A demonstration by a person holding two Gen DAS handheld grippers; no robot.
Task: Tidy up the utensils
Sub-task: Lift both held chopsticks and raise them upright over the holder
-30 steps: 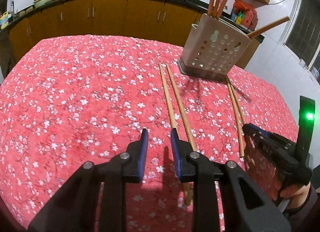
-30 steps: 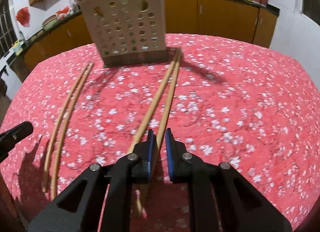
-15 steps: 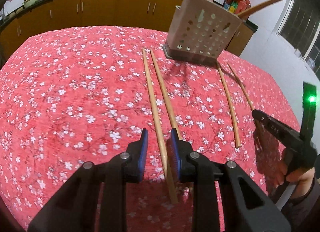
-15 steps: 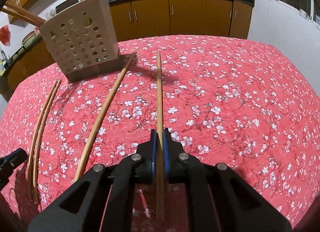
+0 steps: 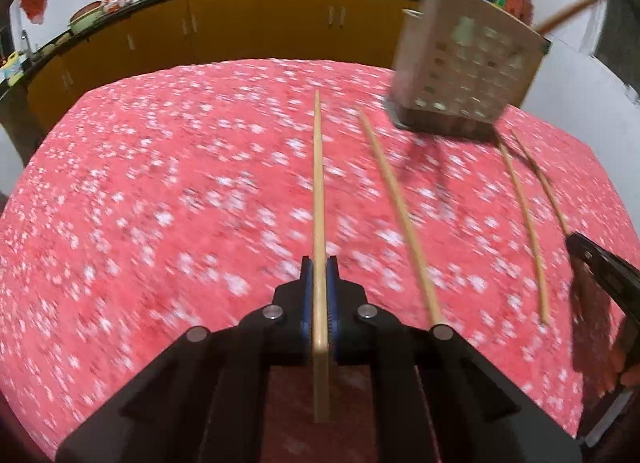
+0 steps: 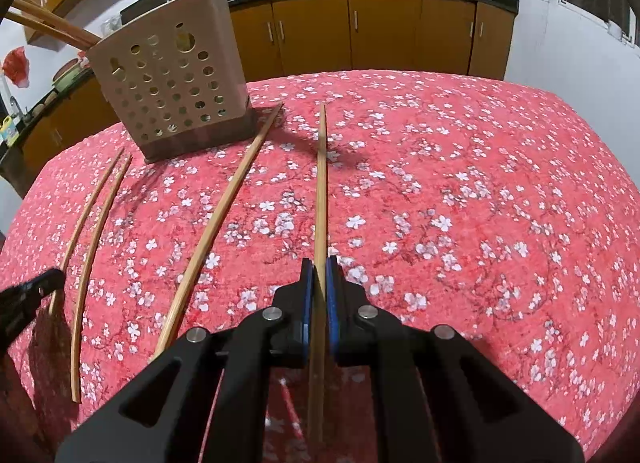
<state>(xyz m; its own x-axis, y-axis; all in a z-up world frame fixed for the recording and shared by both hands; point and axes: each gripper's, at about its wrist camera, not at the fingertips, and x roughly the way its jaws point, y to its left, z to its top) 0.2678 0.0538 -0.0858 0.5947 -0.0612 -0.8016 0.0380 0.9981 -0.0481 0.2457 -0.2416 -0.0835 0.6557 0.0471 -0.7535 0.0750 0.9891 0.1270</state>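
My left gripper (image 5: 319, 263) is shut on a wooden chopstick (image 5: 318, 183) that points forward above the red floral tablecloth (image 5: 160, 203). My right gripper (image 6: 319, 265) is shut on another wooden chopstick (image 6: 321, 191), also held above the cloth. The beige perforated utensil holder (image 5: 464, 63) stands at the far right in the left wrist view and at the far left in the right wrist view (image 6: 168, 87), with several chopsticks standing in it. The left wrist view is blurred by motion.
Loose chopsticks lie on the cloth: one (image 5: 400, 219) beside the left gripper, two more (image 5: 524, 219) further right. In the right wrist view one (image 6: 216, 231) lies left of the gripper and a pair (image 6: 92, 243) at the far left. Kitchen cabinets (image 6: 360, 35) stand behind.
My left gripper has closed on a chopstick and lifted it from the cloth. My right gripper keeps its chopstick and has raised it slightly.
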